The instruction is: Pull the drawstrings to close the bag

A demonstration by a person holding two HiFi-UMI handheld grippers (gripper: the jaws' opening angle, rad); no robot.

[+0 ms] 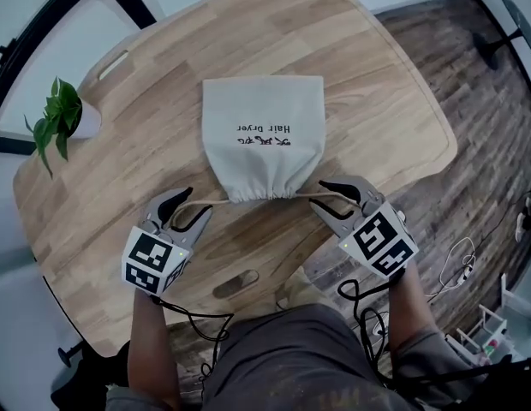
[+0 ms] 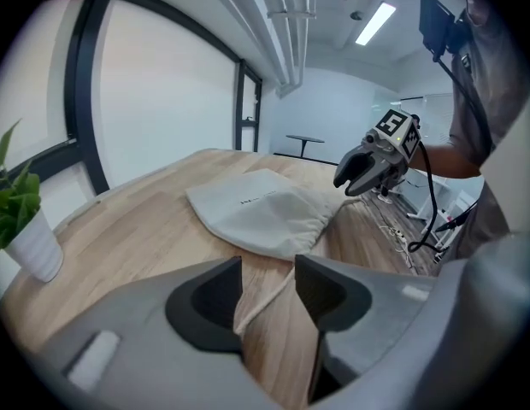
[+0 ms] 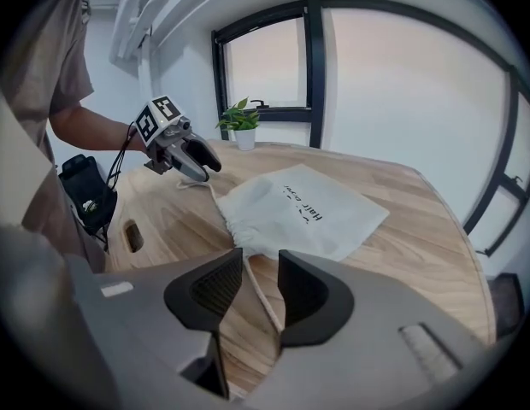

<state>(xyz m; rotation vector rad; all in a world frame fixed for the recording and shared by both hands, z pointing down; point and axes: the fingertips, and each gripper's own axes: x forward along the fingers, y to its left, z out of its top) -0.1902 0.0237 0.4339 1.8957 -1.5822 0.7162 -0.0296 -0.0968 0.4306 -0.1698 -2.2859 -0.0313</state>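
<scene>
Closest to the person's grey-trousered lap (image 1: 291, 358), two bare forearms reach forward over the near edge of a pale wooden table with rounded corners (image 1: 377, 101). Each forearm ends in a grey two-jaw tool that carries a cube of black-and-white square markers. Thin black cables (image 1: 197, 324) trail from the tools back toward the body. An oblong slot (image 1: 235, 282) is cut through the tabletop just ahead of the lap.

The left gripper (image 1: 187, 208) sits low over the wood and angles inward. Its jaws stand apart, released. The left beige drawstring cord (image 1: 205, 202) runs from the bag's mouth into the gap and touches the inner edge of one jaw. The right gripper (image 1: 332, 199) mirrors that pose from the other side. Its jaws are parted by a narrower gap, and the right beige drawstring cord (image 1: 321, 196) lies between them unclamped.

Between the two tools and a little farther out, the off-white fabric drawstring bag (image 1: 264, 127) lies flat at the middle of the table. Its mouth faces the person and is gathered into tight pleats. The dark print "Hair Dryer" on it reads upside down from the person's side.

Farther off, a second slot (image 1: 113, 65) is cut near the far left edge. A small green leafy plant in a white pot (image 1: 58, 114) stands at the table's left edge, well apart from the bag. To the right of the table lies a dark wood-plank floor (image 1: 497, 144) with a loose pale cable (image 1: 458, 259) on it.
</scene>
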